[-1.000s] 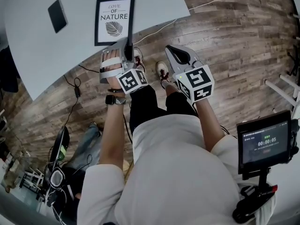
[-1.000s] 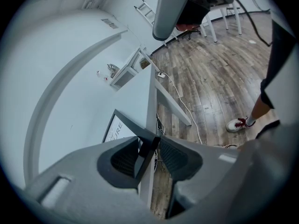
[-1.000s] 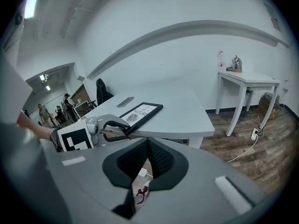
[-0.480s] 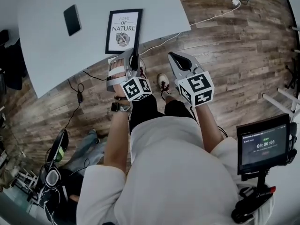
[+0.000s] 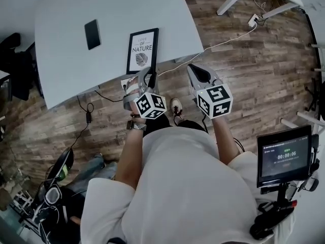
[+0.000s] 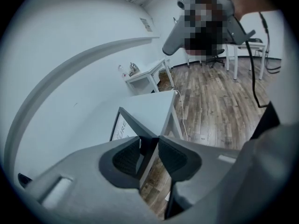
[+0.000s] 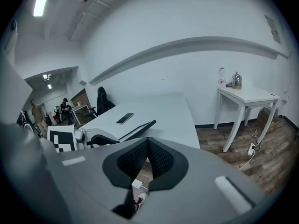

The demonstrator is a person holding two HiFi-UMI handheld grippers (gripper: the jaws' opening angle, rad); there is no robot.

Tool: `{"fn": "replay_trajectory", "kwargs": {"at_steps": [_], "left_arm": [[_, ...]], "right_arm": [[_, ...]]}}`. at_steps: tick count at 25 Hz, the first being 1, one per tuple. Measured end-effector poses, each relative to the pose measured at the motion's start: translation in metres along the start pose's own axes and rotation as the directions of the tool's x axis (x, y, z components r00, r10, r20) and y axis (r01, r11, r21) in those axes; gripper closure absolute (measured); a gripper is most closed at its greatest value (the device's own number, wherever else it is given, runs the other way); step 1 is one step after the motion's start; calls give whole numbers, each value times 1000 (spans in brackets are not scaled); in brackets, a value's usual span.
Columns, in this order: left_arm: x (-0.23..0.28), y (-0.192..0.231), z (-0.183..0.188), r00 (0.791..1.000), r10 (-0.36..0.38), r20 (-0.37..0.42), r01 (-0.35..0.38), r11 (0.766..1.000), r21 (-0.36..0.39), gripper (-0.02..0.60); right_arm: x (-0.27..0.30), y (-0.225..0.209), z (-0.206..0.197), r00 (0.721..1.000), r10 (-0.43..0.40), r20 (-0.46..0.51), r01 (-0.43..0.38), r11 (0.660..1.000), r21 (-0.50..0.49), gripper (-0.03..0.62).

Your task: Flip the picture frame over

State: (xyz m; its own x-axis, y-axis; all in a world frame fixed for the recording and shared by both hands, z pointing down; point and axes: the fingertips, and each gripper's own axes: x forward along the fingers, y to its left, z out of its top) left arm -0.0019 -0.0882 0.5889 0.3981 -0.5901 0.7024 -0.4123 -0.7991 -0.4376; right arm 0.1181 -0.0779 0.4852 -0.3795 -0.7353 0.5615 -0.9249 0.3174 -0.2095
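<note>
The black picture frame (image 5: pixel 142 51), print side up with a leaf and "NATURE" on it, lies near the front edge of the grey table (image 5: pixel 71 65). My left gripper (image 5: pixel 147 76) is at the frame's near right corner. In the left gripper view that dark corner (image 6: pixel 148 135) sits between the pads, and the left gripper (image 6: pixel 149 143) is shut on it. In the right gripper view the frame (image 7: pixel 138 128) looks tilted, its near edge raised. My right gripper (image 5: pixel 196 70) hangs over the floor just right of the table. The right gripper (image 7: pixel 148 146) is shut with nothing in it.
A dark phone (image 5: pixel 92 34) lies on the table left of the frame. A white cable (image 5: pixel 223 42) runs across the wooden floor to a power strip (image 5: pixel 252 19). A white side table (image 7: pixel 247 97) stands at the far right. A screen on a stand (image 5: pixel 284 156) is at my right.
Both grippers have come up. The left one has rolled, its marker cube turned, and stays at the frame's near edge. The head view has swung, so the table now sits further right.
</note>
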Motion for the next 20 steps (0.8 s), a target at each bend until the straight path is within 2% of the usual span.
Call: {"fn": "replay_trajectory", "kwargs": {"at_steps": [3,6,11,14,18,20], "left_arm": [[-3,6,9,1000,-4,26,6,998,-63,453],[-6,12,20,998,-18,68,29,986,-167,453],[-11,20,30,991,-17,135,64,934,-351,451],[-15,23,33,984,3,176,78,889,-450,451],[-24,42,33,968,42,247,117,795,-595,449],[-29,49,29,964,61,260,124,761,-637,451]], "right_arm": [[2,-1,12,1000,-4,19,4,1000,-8,592],[6,-1,23,999,-5,32,6,1000,-23,592],[16,1,32,999,3,42,-1,999,-45,592],[18,4,34,999,17,44,-15,998,-64,592],[27,10,45,999,28,34,-25,996,-81,592],[32,15,49,999,37,29,-35,995,-90,592]]}}
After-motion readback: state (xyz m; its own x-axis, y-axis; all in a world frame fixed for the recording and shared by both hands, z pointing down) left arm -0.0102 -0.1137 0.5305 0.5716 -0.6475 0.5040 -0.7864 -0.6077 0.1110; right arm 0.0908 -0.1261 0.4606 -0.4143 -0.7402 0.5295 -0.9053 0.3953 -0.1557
